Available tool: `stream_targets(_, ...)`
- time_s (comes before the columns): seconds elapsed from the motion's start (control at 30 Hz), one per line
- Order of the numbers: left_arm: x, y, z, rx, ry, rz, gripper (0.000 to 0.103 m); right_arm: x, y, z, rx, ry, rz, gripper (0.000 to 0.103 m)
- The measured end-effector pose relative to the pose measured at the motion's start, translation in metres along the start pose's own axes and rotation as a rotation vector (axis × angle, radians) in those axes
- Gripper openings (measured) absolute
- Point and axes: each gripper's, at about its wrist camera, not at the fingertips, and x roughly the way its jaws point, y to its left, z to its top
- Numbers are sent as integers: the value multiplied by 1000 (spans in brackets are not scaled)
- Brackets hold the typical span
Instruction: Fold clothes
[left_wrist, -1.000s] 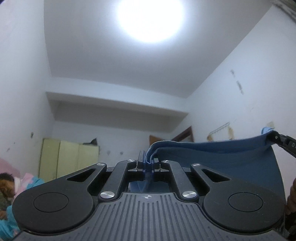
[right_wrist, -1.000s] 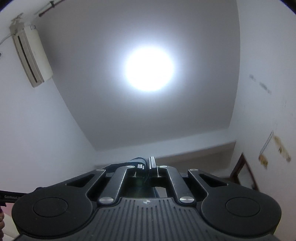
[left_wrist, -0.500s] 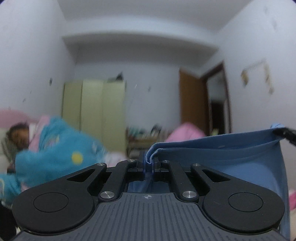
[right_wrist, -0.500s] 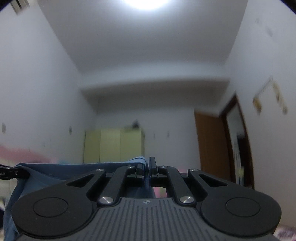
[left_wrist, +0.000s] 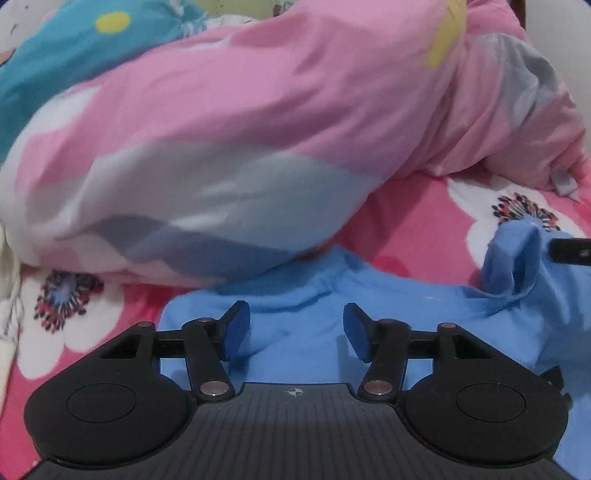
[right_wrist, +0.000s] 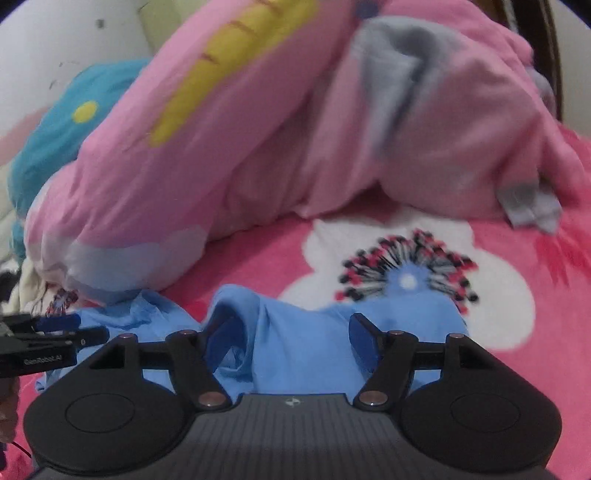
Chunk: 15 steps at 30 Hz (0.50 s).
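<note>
A light blue garment (left_wrist: 306, 295) lies spread on the pink flowered bedsheet (left_wrist: 424, 206). My left gripper (left_wrist: 295, 332) hovers low over its near edge, jaws opening, the cloth under them and not pinched. In the right wrist view the same blue garment (right_wrist: 295, 339) rises in a loose fold between the jaws of my right gripper (right_wrist: 291, 339), which are opening too, pads off the cloth. The right gripper's finger (left_wrist: 570, 251) shows at the left view's right edge beside a raised blue fold. The left gripper's fingers (right_wrist: 62, 325) show at the right view's left edge.
A big bundled quilt (left_wrist: 240, 129) in pink, white and grey lies just beyond the garment, across the bed. Behind it sits a teal blanket (left_wrist: 55, 55) with a yellow dot. The flowered sheet (right_wrist: 498, 295) stretches to the right.
Both grippers swung down from pointing at the ceiling and room to the bed. Each was shut on the blue garment's top edge and has let go; the garment now lies on the sheet.
</note>
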Motion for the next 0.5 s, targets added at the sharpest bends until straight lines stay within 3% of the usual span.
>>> stream_targets(0.13, -39, 16, 20, -81, -68, -12, 62, -56, -31, -3, 116, -96, 32, 76)
stream_targets(0.33, -164, 48, 19, -150, -237, -67, 74, -176, -51, -10, 198, -228, 139, 84)
stream_targets(0.47, -258, 68, -10, -139, -319, -64, 101, -255, -55, -35, 186, -266, 210, 92)
stream_targets(0.5, -275, 71, -18, -132, -332, -65, 101, -273, -55, -43, 181, -274, 227, 94)
